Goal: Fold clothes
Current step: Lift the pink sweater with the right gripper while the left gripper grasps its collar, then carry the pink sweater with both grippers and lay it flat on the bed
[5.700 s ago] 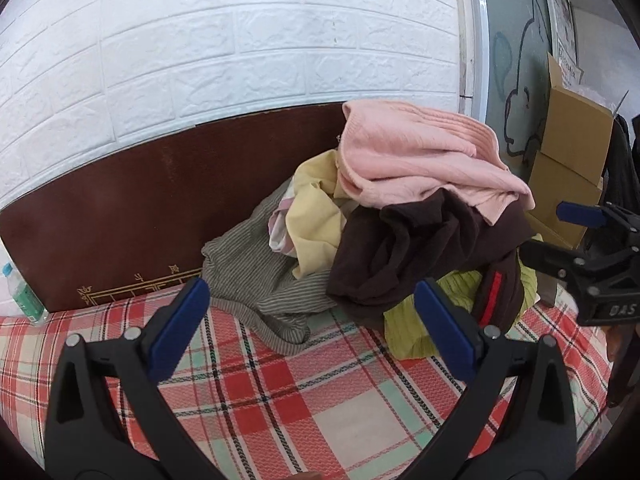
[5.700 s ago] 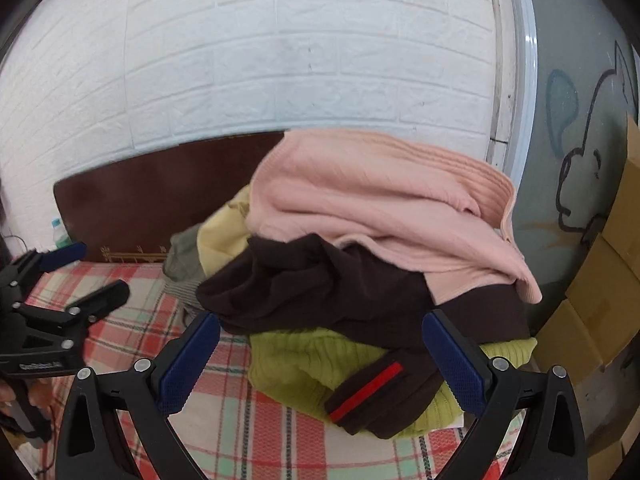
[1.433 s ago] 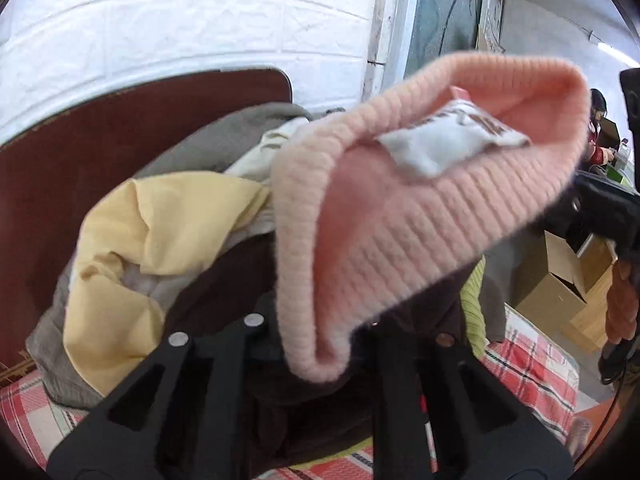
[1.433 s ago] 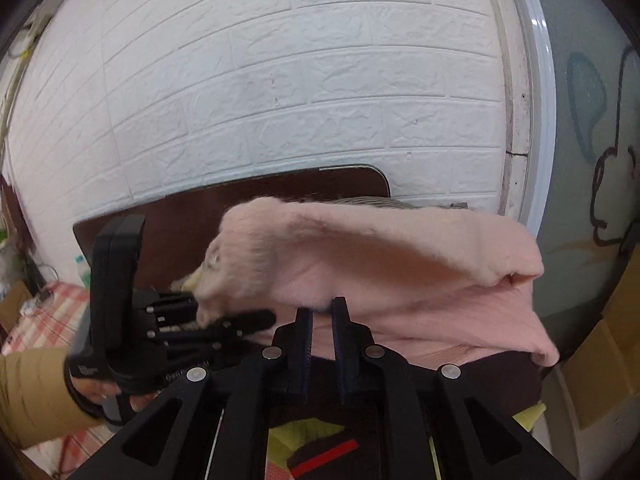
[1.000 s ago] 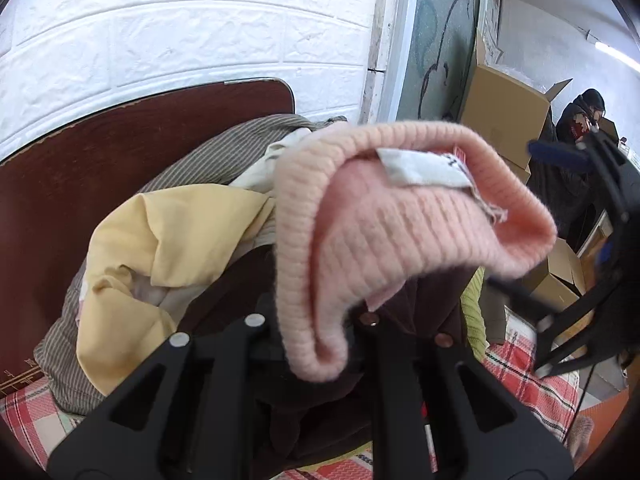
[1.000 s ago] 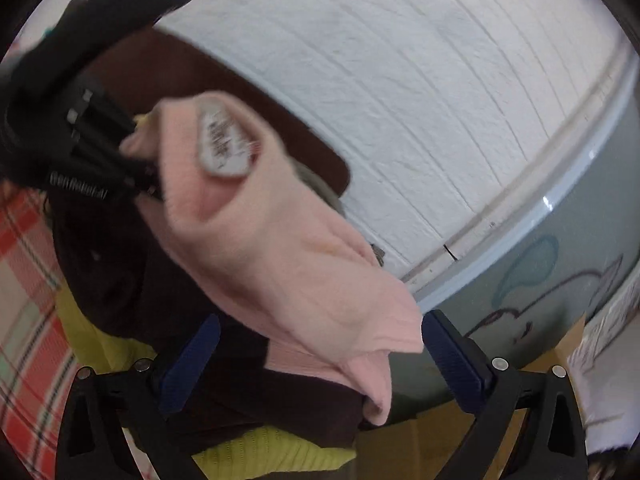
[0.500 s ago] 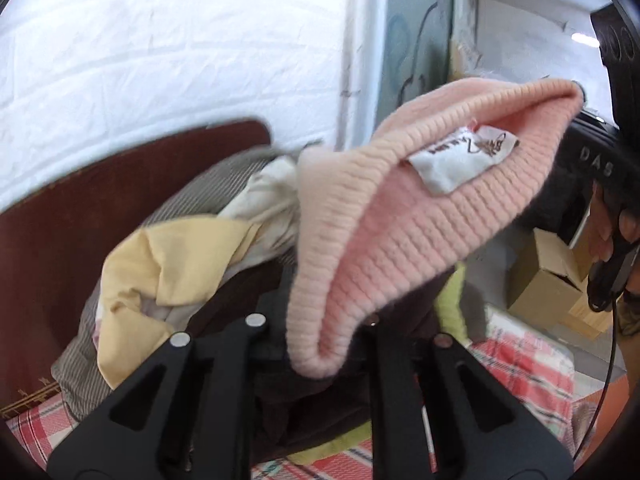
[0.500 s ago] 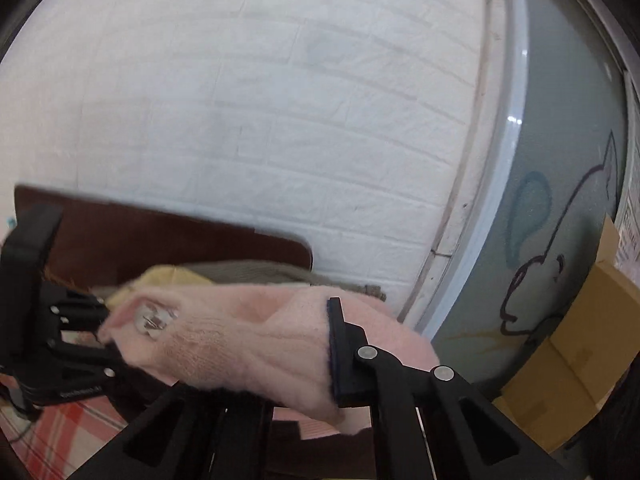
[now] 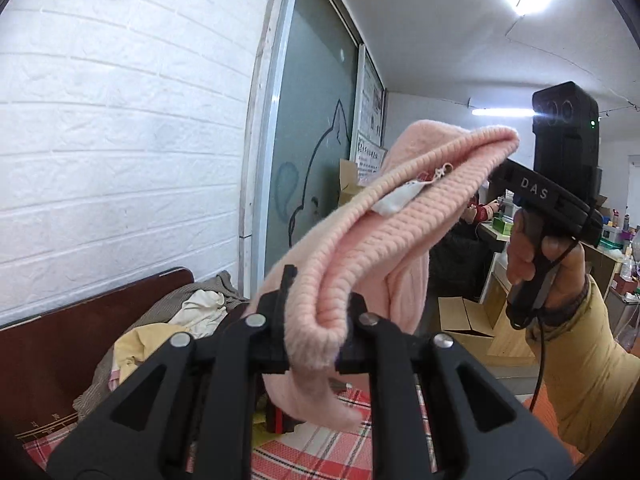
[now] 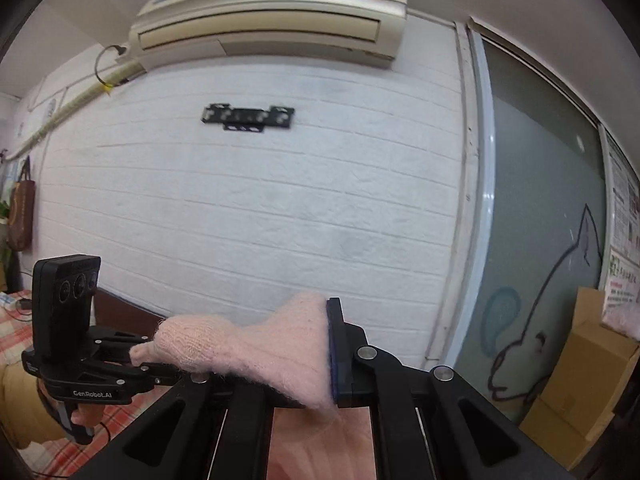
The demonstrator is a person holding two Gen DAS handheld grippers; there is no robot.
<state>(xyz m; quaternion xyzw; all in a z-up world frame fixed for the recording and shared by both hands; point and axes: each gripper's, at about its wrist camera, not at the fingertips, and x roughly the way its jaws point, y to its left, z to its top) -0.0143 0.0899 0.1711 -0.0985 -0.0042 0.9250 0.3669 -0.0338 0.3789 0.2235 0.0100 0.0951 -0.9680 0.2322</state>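
A pink knit sweater (image 9: 384,240) is held up in the air between both grippers by its ribbed collar, with a white label showing. My left gripper (image 9: 312,344) is shut on one end of the collar. My right gripper (image 10: 316,364) is shut on the other end of the pink sweater (image 10: 248,348). In the left wrist view the right gripper (image 9: 536,196) sits at the far end of the collar, held by a hand. In the right wrist view the left gripper (image 10: 132,364) is at lower left. The rest of the sweater hangs below.
A pile of clothes (image 9: 168,332) lies below against a brown headboard (image 9: 60,352) on the red plaid bed cover (image 9: 304,456). A white brick wall (image 10: 240,220) is behind. Cardboard boxes (image 9: 468,320) stand at the right. An air conditioner (image 10: 272,12) hangs above.
Both grippers have lifted the pink sweater higher off the pile, and the collar is now stretched out straighter between them. The right gripper, which had opened about a second ago, is shut on the sweater again.
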